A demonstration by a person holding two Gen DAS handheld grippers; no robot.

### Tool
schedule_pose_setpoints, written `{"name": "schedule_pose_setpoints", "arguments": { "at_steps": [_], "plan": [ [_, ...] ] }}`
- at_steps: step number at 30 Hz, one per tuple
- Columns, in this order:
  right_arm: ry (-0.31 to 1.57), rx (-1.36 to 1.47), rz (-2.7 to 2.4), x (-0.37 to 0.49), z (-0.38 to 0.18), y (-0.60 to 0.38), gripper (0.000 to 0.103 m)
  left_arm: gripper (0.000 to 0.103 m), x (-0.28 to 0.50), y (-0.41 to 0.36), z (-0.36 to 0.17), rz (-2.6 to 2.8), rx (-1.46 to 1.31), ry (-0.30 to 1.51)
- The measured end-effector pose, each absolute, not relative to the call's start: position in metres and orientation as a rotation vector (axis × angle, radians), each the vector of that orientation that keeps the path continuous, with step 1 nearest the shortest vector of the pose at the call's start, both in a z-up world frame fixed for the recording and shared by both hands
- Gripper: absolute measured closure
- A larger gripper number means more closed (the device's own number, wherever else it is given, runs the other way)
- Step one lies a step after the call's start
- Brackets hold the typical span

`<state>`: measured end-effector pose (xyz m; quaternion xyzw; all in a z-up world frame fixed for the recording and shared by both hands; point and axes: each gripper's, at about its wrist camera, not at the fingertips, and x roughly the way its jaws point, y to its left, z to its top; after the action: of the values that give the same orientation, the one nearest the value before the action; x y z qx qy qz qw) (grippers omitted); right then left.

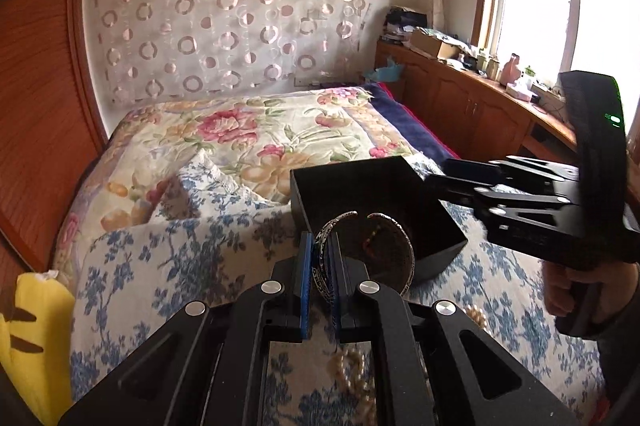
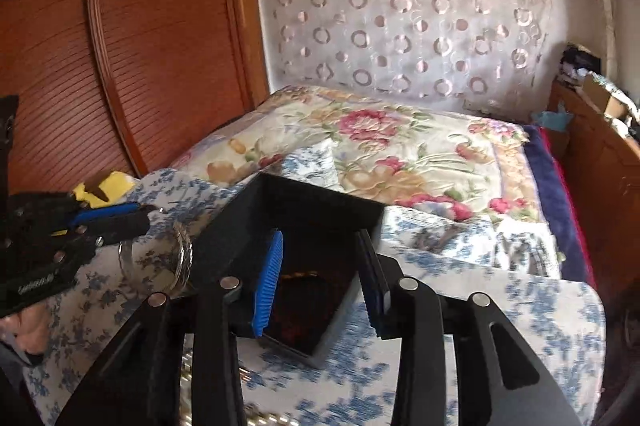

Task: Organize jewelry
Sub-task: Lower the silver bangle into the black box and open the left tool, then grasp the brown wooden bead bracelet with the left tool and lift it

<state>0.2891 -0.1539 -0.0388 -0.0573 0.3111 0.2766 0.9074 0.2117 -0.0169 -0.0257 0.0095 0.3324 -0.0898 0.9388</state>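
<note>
One silver cuff bracelet (image 1: 362, 250) is pinched in the left gripper (image 1: 320, 266), just beside one black box (image 1: 376, 185). Right gripper (image 2: 320, 278) reaches level, fingers wide around the box corner.

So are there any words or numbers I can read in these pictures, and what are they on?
No text here can be read for sure.
Left gripper: white lettering on its black body in the right wrist view, too blurred to read.
Right gripper: a green light on its body, no words.
Silver bangle: engraved pattern only, no letters.
Black box: no label visible.
</note>
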Motion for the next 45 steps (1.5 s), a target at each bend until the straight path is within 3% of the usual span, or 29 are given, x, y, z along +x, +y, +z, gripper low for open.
{"name": "schedule_pose_setpoints", "arguments": {
  "at_steps": [14,16,17,18,19,34,45],
  "plan": [
    [0.633,-0.102,0.513,0.267,-0.045,-0.205,0.063,0.095,0.265,-0.046,-0.045,-0.209,0.079,0.745],
    [0.631,-0.101,0.512,0.263,-0.047,-0.206,0.063,0.091,0.265,-0.047,-0.048,-0.215,0.079,0.755],
    [0.631,-0.100,0.512,0.261,-0.047,-0.207,0.063,0.082,0.264,-0.048,-0.048,-0.215,0.080,0.753],
    [0.630,-0.100,0.511,0.260,-0.046,-0.207,0.063,0.071,0.262,-0.049,-0.047,-0.216,0.084,0.748],
    [0.628,-0.101,0.510,0.258,-0.046,-0.206,0.063,0.068,0.259,-0.050,-0.047,-0.220,0.086,0.744],
    [0.592,-0.066,0.528,0.191,-0.033,-0.205,0.063,0.061,0.175,-0.045,-0.029,-0.265,0.071,0.687],
    [0.612,-0.052,0.538,0.151,-0.047,-0.204,0.063,0.056,0.116,-0.045,-0.045,-0.262,0.060,0.703]
  ]
}}
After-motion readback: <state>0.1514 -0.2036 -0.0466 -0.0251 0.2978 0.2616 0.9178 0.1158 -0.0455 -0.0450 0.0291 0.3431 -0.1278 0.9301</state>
